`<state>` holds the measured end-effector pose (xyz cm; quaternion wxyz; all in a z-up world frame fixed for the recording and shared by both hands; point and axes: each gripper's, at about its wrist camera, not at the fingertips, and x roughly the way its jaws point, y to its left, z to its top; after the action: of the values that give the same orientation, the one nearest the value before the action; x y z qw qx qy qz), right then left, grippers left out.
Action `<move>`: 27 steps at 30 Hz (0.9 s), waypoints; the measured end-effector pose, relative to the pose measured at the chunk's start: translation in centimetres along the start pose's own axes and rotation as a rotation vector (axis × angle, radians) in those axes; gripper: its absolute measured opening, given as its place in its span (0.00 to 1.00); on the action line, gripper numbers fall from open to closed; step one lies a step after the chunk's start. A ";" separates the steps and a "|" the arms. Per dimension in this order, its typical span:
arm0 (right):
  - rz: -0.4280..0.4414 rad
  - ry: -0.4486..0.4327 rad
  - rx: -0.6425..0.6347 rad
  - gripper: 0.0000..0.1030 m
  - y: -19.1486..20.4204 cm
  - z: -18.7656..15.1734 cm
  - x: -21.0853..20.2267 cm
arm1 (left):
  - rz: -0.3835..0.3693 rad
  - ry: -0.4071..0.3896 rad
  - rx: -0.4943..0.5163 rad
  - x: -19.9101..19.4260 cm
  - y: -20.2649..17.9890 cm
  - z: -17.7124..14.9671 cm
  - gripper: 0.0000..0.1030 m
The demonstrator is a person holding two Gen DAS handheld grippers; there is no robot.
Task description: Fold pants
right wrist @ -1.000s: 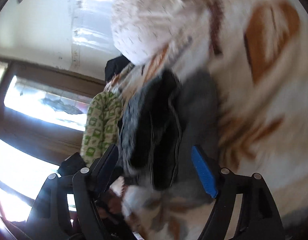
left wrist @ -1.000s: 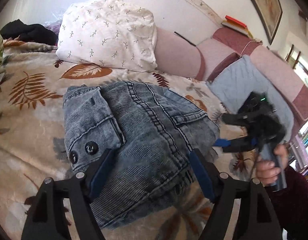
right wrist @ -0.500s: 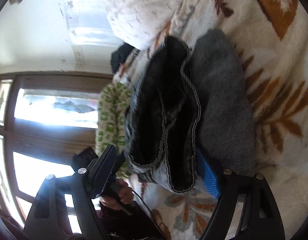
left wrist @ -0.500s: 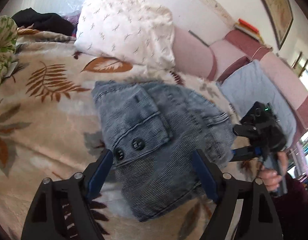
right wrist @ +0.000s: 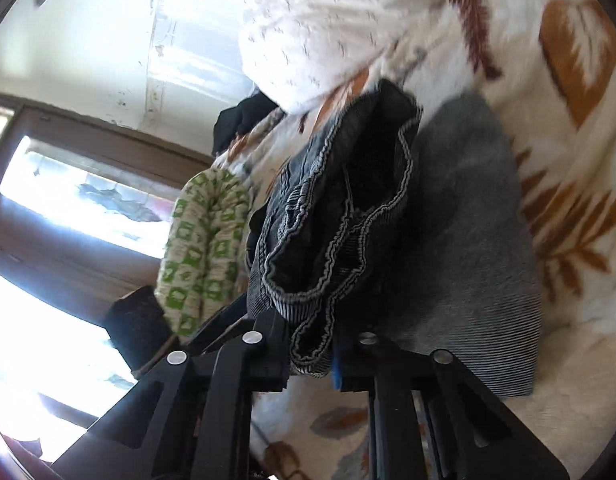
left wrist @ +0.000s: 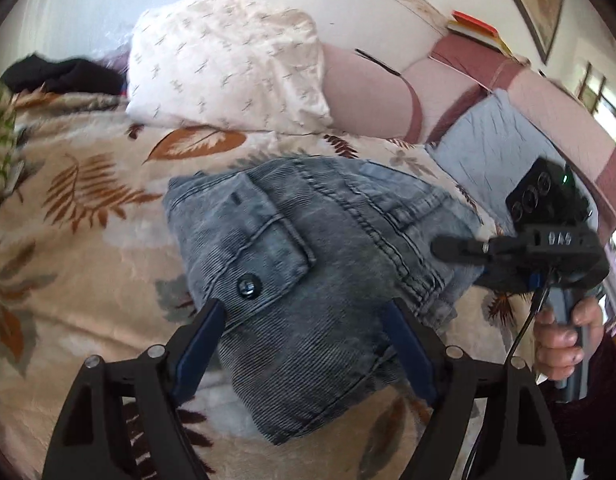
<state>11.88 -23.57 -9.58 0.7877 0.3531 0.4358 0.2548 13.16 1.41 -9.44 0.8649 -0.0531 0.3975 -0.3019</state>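
Folded blue denim pants [left wrist: 308,264] lie on a leaf-patterned blanket [left wrist: 67,240]. My left gripper [left wrist: 303,312] hovers open over their near end, its blue pads on either side of the cloth and not pressing it. My right gripper [left wrist: 468,264], held by a hand [left wrist: 560,332], reaches the pants' right edge. In the right wrist view, the right gripper [right wrist: 312,344] is shut on the ruffled hem of the pants [right wrist: 348,208]. That edge is lifted off the flat lower layer [right wrist: 468,240].
A white pillow [left wrist: 227,68] leans on a pink headboard [left wrist: 364,96] beyond the pants. A light blue cushion [left wrist: 496,152] sits at the right and a black garment [left wrist: 59,76] at the far left. A green-patterned cloth [right wrist: 203,240] lies by the window [right wrist: 67,200].
My right gripper went from open around the pants' edge to shut on it, and came in closer. The left gripper stayed open over the pants, barely moving.
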 end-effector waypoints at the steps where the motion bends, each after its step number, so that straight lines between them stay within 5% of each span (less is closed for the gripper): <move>1: 0.003 -0.024 -0.010 0.11 0.2 0.2 -0.7 | -0.006 -0.002 0.009 -0.1 -0.5 0.2 0.81; 7: -0.040 -0.124 0.042 0.11 -1.8 0.2 -4.5 | -0.008 -0.002 0.034 -0.1 -1.8 0.6 0.86; 12: -0.144 0.049 0.133 0.11 -5.3 -1.7 -1.5 | 0.019 0.076 0.011 2.6 -0.8 -0.4 0.88; 15: -0.208 0.078 0.167 0.10 -6.9 -2.0 -0.1 | 0.048 0.101 0.058 4.1 -1.2 -1.2 0.93; 19: -0.192 0.088 0.192 0.09 -7.6 -2.2 -0.6 | 0.020 0.122 0.004 4.5 -0.5 -1.6 0.94; 24: -0.261 0.046 0.088 0.46 -4.3 -2.1 -3.3 | 0.025 0.040 0.004 1.3 -0.4 -0.4 0.91; 27: -0.279 -0.034 -0.005 0.53 -1.1 -1.6 -5.7 | 0.016 -0.036 -0.007 -1.4 -0.2 0.9 0.92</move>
<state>7.77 -27.71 -8.12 0.8236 0.2916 0.4665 0.1378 13.02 1.87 -7.82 0.8740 -0.0585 0.3835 -0.2925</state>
